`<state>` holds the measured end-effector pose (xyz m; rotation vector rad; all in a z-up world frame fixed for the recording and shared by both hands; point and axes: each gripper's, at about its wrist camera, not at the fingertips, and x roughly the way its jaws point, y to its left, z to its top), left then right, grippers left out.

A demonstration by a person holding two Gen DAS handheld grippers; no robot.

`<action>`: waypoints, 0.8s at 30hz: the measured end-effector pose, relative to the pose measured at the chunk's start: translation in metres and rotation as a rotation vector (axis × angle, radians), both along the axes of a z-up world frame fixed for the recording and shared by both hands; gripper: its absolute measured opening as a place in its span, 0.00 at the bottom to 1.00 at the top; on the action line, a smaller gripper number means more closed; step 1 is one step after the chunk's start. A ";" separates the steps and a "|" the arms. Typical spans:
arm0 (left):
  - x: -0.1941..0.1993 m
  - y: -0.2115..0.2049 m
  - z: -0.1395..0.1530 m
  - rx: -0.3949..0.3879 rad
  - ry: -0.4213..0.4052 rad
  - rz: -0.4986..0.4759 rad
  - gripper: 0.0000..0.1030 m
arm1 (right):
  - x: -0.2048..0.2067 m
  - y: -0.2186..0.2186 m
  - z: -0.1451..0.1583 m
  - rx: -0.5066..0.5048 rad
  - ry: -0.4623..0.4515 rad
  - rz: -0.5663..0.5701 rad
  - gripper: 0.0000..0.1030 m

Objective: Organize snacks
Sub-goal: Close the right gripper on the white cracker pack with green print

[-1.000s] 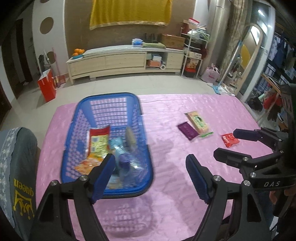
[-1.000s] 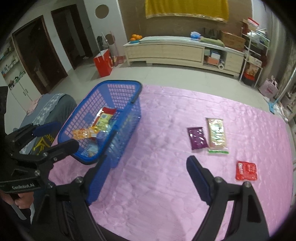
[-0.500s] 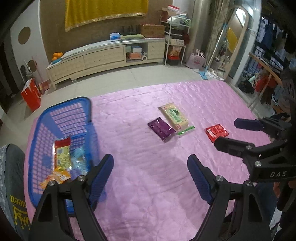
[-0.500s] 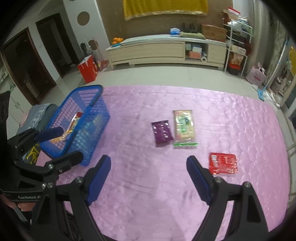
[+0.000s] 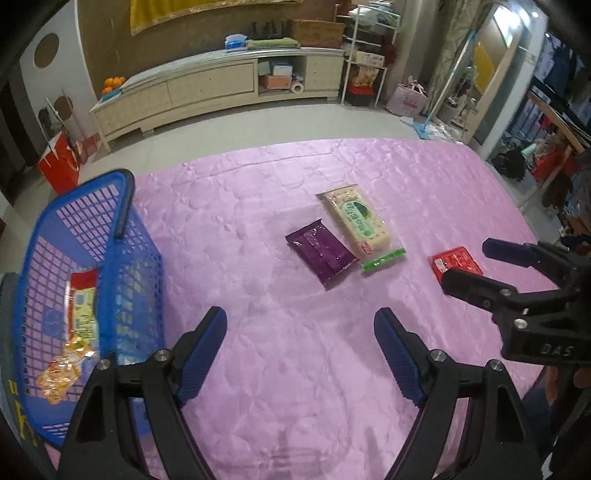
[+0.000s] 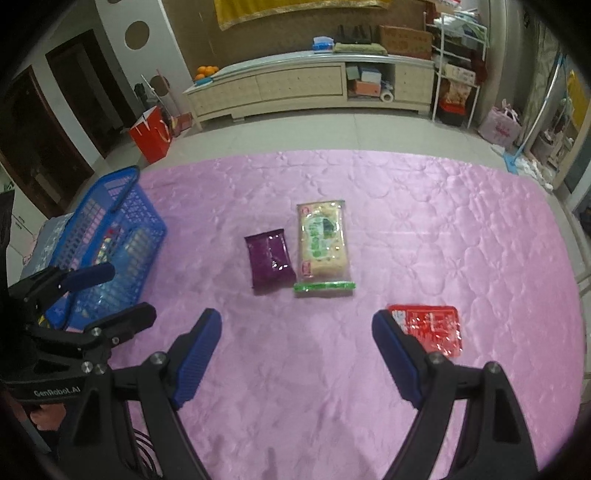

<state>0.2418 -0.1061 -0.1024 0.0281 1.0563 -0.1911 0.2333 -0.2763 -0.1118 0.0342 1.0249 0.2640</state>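
- Left tongs (image 5: 300,330): blue pads stand wide apart, nothing between them, over bare pink cover.
- Right tongs (image 6: 295,334): pads likewise wide apart and empty. In the left view they enter from the right edge.
- Purple packet (image 5: 322,257): flat on the cover, ahead of both tongs. From the left tongs its long axis runs from near-right to far-left. From the right tongs it lies ahead and slightly left, long axis nearly straight away.
- Cream-and-green packet (image 5: 357,220): just beside the purple one on its right, their long sides roughly parallel. Long axis runs away from the tongs; its green sealed end (image 6: 324,287) points back toward them.
- Red packet (image 6: 430,326): squarish, flat, well apart from the other two. It sits just beyond and outside the right tongs' right-hand pad, which partly covers its near-left corner in the right view. From the left tongs it is far to the right.
- Blue basket (image 5: 122,206): slatted plastic, to the left of both tongs, close beside the left tongs' left-hand pad. Several packets lie inside, one red-and-yellow (image 5: 83,306), one orange (image 5: 61,371).
- Surface: a shiny pink quilted cover (image 5: 258,369) with stitched pattern, spread wide; what lies under it cannot be told.
- Room: tiled floor beyond the cover, a long pale low cabinet (image 6: 306,86) along the far wall with oranges (image 6: 207,71) on its left end, a yellow cloth (image 6: 295,9) hung above, a red paper bag (image 6: 151,133) on the floor, a white wire rack (image 6: 458,62) at right.
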 end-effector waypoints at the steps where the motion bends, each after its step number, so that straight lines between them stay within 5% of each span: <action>1: 0.003 0.001 -0.004 -0.009 0.008 0.011 0.78 | 0.006 0.000 -0.006 -0.010 0.005 -0.004 0.84; 24: 0.082 0.017 -0.079 -0.031 0.090 0.135 0.78 | 0.093 0.017 -0.086 -0.131 0.056 0.024 0.84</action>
